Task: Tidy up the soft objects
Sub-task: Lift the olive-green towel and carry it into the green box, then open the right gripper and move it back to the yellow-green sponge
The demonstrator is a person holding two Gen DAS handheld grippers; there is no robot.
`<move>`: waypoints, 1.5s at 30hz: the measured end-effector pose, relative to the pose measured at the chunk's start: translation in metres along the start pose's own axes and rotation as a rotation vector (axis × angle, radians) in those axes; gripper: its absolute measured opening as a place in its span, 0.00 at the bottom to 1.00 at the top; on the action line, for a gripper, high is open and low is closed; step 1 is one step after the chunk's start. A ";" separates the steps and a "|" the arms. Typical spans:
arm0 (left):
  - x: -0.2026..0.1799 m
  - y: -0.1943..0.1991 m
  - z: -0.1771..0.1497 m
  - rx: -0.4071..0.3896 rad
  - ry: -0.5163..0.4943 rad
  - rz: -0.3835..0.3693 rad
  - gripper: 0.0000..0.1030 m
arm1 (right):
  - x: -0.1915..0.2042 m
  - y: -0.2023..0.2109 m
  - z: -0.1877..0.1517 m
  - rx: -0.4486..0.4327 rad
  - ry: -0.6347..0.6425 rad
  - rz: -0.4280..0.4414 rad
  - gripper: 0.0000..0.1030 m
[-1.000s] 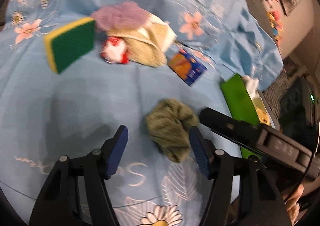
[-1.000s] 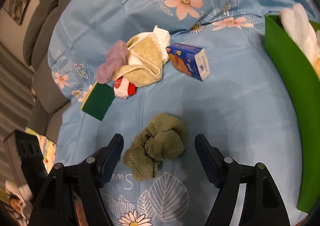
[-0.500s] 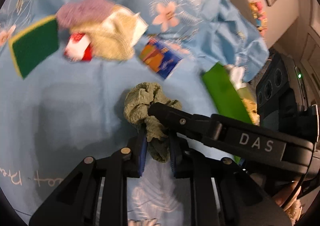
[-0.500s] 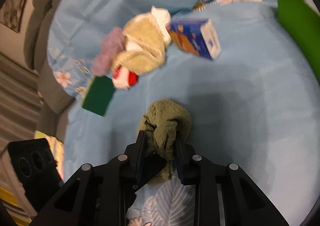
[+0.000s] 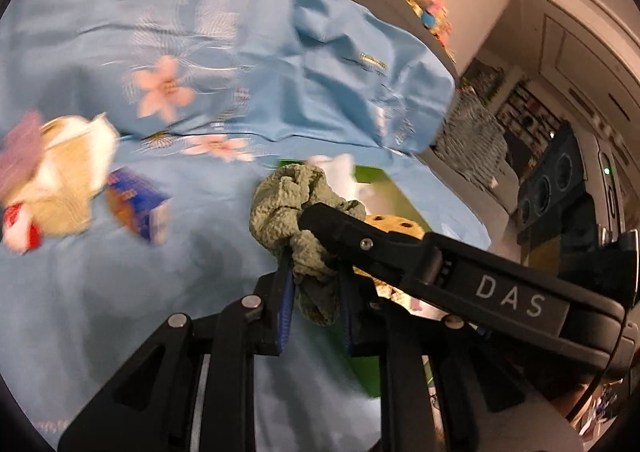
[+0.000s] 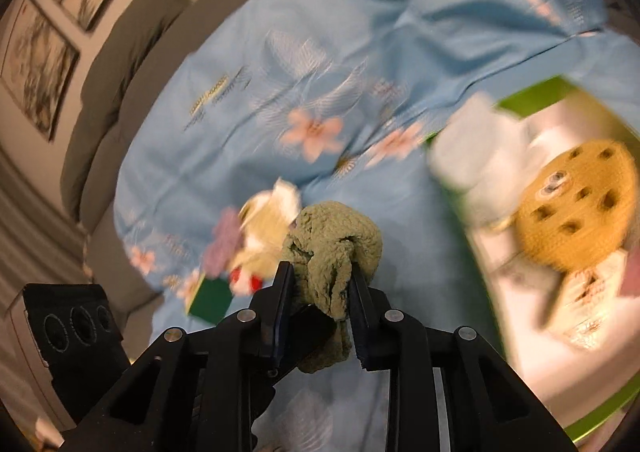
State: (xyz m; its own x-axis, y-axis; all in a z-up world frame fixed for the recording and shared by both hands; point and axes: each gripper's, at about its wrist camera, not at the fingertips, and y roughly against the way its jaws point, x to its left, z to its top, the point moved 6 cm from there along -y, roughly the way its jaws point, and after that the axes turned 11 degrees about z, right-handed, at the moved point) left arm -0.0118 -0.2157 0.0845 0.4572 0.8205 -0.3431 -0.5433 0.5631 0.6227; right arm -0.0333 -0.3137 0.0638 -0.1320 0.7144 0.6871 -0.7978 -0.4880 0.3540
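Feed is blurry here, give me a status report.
Left gripper and right gripper both shut on the green cloth, lifted off the blue sheet. Green bin ahead right, already holding soft things. Nothing in the way.

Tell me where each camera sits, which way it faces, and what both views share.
Left wrist: on the left gripper, looking down its fingers at the crumpled olive-green terry cloth; the right gripper crosses in.
Right wrist: on the right gripper, facing the green bin holding a tan holed sponge.
Shared: both clamp that cloth above the light-blue floral sheet.
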 end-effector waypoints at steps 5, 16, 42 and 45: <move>-0.050 -0.035 0.016 0.040 -0.083 -0.050 0.15 | -0.043 0.033 0.029 -0.103 -0.079 -0.038 0.28; -0.121 -0.110 0.027 0.162 -0.199 -0.134 0.16 | -0.130 0.070 0.066 -0.247 -0.226 -0.183 0.29; -0.012 -0.033 0.005 0.042 -0.064 0.114 0.72 | -0.132 0.091 0.053 -0.361 -0.306 -0.199 0.76; 0.019 -0.012 -0.005 0.029 -0.060 0.194 0.73 | -0.118 0.078 0.051 -0.319 -0.253 -0.197 0.76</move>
State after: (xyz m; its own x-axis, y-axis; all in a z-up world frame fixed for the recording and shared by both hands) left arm -0.0003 -0.2062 0.0672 0.3871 0.9057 -0.1727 -0.6055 0.3909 0.6933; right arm -0.0499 -0.4620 0.0425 0.1567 0.6134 0.7741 -0.9400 -0.1480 0.3075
